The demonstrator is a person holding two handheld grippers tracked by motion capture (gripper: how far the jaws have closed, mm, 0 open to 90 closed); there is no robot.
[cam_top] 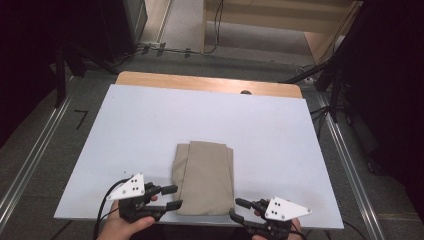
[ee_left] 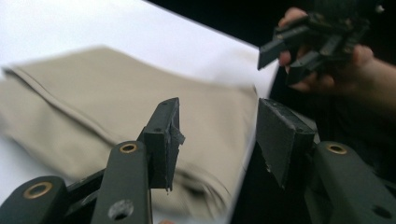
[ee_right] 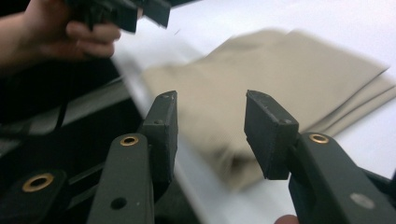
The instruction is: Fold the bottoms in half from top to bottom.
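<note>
A folded beige cloth [cam_top: 204, 179] lies flat on the white table [cam_top: 150, 130], in the lower centre of the high view, with its near edge reaching almost to the table's bottom edge. The cloth is folded into a tall rectangle; a lengthwise fold line runs down its left part, and layered edges show at its upper right corner.

The left gripper [cam_top: 171, 197] sits at the lower left of the high view, just beside the cloth's lower left corner, held in the person's left hand [cam_top: 122, 226]. Its jaws stand apart and point toward the cloth. In the left gripper view the two black jaws show a clear gap, with nothing clamped between the pads; the cloth [ee_left: 116, 121] lies beyond them, and the table's edge crosses the gap.

The right gripper [cam_top: 236, 209] sits at the lower right of the high view, just beside the cloth's lower right corner. Its jaws are likewise parted, with nothing between the pads. In the right gripper view the cloth [ee_right: 261, 84] lies beyond the open gap, blurred.

A grey three-cornered plate with small dark holes tops each gripper. No brand, label or legible writing is visible on the cloth, the table or the grippers.
</note>
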